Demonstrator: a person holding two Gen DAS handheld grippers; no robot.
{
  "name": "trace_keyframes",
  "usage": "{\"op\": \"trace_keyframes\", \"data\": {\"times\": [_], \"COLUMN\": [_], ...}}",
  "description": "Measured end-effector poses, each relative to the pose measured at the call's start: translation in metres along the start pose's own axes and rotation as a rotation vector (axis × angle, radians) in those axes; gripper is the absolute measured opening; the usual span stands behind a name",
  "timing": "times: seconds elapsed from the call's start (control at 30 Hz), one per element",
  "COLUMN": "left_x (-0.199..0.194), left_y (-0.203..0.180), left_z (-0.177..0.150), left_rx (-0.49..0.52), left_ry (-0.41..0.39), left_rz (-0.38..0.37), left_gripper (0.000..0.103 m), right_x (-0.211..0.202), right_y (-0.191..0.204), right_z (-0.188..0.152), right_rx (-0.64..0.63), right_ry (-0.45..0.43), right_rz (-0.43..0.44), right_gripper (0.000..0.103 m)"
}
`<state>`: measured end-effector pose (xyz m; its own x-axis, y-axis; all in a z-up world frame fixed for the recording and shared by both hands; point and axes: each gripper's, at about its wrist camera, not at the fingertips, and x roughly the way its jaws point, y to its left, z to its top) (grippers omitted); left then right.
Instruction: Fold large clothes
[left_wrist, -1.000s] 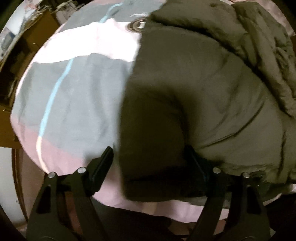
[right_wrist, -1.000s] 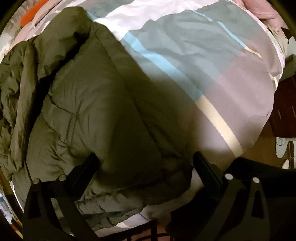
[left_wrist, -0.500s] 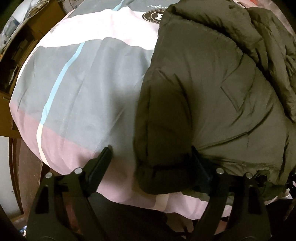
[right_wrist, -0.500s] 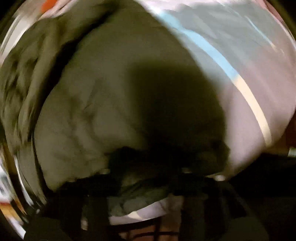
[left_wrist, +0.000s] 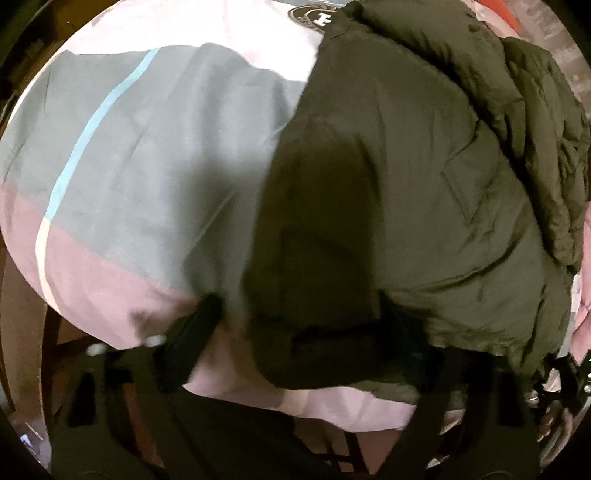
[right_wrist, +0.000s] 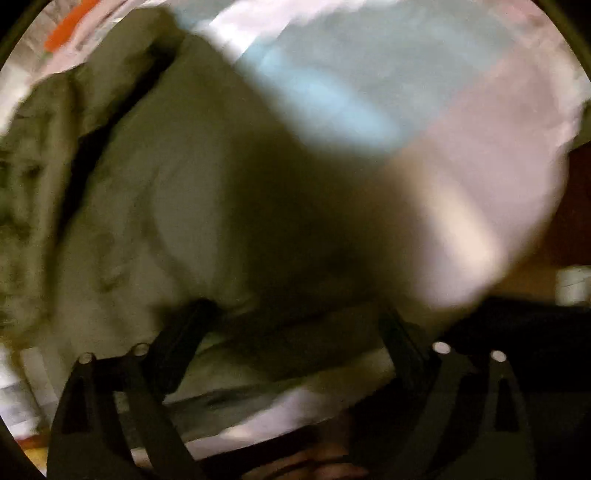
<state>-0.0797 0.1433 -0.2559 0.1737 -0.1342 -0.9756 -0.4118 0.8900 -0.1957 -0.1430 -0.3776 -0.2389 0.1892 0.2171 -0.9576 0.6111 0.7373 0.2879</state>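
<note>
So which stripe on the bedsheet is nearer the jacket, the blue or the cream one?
The blue stripe, running up the grey panel; the cream stripe continues it lower down across the mauve band, farther from the jacket.

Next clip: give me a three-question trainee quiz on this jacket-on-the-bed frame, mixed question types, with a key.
1. True or false: the left gripper stands open over the jacket's near hem.
2. The bedcover beside the jacket carries a thin stripe of which colour? A red, B light blue, C black.
3. Fill in: the right gripper is ____, its fingers apart at the jacket's edge.

Key: 1 true; 2 B; 3 open.
</note>
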Motion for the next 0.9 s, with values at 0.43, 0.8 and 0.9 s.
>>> {"op": "trace_keyframes", "data": {"times": [0.43, 0.8, 0.9], "left_x": [-0.091, -0.140, -0.123], "left_y": [-0.002, -0.079, -0.106], "left_z": [0.048, 0.192, 0.223], "left_rx": [-0.129, -0.103, -0.123], "left_ry": [-0.134, -0.243, -0.202], "left_rz": [-0.483, -0.350, -0.295], "left_gripper": [0.013, 0.013, 0.013], "right_x": [-0.122, -0.115, -0.092], "right_y": [0.056, 0.163, 0.151], "right_z": [0.074, 0.227, 0.253], "right_rx": [-0.127, -0.147, -0.058], "right_ry": [-0.110, -0.371, -0.363], "right_rz": [0.722, 0.829, 0.818], "right_gripper": [0.012, 0.001, 0.001]}}
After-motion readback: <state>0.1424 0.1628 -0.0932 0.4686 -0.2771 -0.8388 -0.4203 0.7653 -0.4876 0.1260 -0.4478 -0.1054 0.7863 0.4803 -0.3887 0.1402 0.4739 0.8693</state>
